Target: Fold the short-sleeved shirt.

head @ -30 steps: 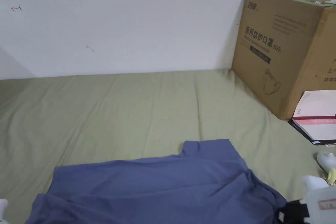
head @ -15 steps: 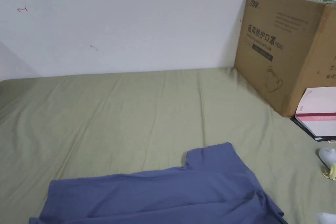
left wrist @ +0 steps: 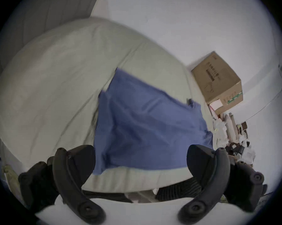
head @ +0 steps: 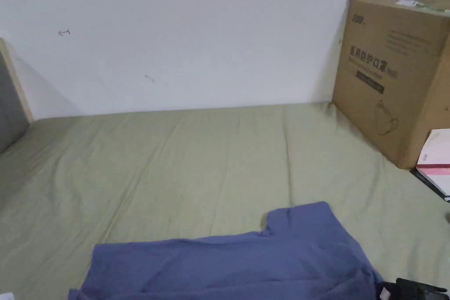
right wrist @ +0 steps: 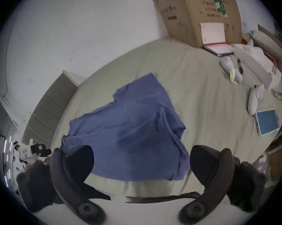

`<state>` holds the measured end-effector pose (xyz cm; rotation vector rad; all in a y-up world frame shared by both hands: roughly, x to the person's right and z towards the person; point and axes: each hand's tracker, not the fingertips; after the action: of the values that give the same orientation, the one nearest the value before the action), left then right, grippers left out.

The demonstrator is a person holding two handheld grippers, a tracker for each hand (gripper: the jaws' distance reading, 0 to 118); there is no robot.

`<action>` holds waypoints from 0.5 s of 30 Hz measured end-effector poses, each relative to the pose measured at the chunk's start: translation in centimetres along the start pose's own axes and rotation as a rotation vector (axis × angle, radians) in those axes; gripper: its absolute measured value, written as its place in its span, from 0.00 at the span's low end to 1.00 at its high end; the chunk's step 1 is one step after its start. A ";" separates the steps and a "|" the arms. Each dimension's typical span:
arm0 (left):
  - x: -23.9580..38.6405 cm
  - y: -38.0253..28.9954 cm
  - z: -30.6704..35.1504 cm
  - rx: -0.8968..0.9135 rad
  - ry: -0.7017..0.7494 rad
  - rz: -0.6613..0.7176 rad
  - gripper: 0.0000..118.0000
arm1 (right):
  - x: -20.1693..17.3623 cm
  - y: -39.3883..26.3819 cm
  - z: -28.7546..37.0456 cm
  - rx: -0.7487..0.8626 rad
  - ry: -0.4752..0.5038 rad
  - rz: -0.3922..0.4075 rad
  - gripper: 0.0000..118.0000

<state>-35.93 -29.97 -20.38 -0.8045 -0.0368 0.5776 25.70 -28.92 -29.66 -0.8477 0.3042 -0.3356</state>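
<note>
A blue short-sleeved shirt [head: 246, 261] lies spread and wrinkled on the green bed sheet [head: 176, 160], one sleeve [head: 303, 219] pointing toward the wall. In the left gripper view the shirt [left wrist: 145, 127] sits just beyond my left gripper [left wrist: 141, 157], whose jaws stand wide apart and hold nothing. My right gripper [right wrist: 142, 158] is open too, hovering over the shirt's [right wrist: 129, 131] near hem at the bed's edge. Its black end [head: 413, 290] peeks in at the bottom right of the head view, beside the shirt's right corner. The left gripper [right wrist: 33, 151] appears far off in the right gripper view.
A big cardboard box [head: 395, 77] stands against the wall at the back right, a pink-and-white book [head: 435, 160] leaning by it. White controllers [right wrist: 254, 100], a tablet [right wrist: 267, 121] and loose clutter lie along the bed's right side. A headboard [head: 11, 94] rises at the left.
The head camera has swung left and slightly up, so the whole scene has shifted right. The right gripper dropped out of the head view, and its black end now shows again at the bottom right.
</note>
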 end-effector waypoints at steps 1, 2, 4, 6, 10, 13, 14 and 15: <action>1.2 0.4 0.6 0.037 0.016 -0.041 0.96 | -1.2 0.3 0.4 0.006 0.002 0.024 0.98; 2.3 0.8 1.2 0.068 0.028 -0.073 0.89 | -2.2 0.6 0.8 0.013 0.014 0.046 0.97; 4.4 1.4 2.1 0.119 0.037 -0.147 0.30 | -0.4 1.5 -0.1 0.059 0.076 0.053 0.77; 6.4 1.9 2.5 0.154 0.063 -0.212 0.01 | -0.7 2.4 0.3 0.138 0.114 0.063 0.11; 8.1 3.2 2.4 0.186 0.055 -0.281 0.01 | -5.0 3.1 0.1 0.235 0.118 0.123 0.00; 7.5 6.7 0.1 0.169 0.119 -0.291 0.01 | -8.0 3.7 -0.3 0.258 0.138 0.153 0.00; 7.1 8.2 -1.0 0.128 0.185 -0.288 0.01 | -8.8 3.8 -0.7 0.251 0.141 0.166 0.00; 6.2 10.0 -2.7 0.073 0.240 -0.282 0.01 | -9.7 4.0 -1.3 0.238 0.144 0.185 0.00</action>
<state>-34.80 -23.19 -30.29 -0.7768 0.0892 0.2129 17.12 -23.44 -32.28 -0.5579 0.4639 -0.2543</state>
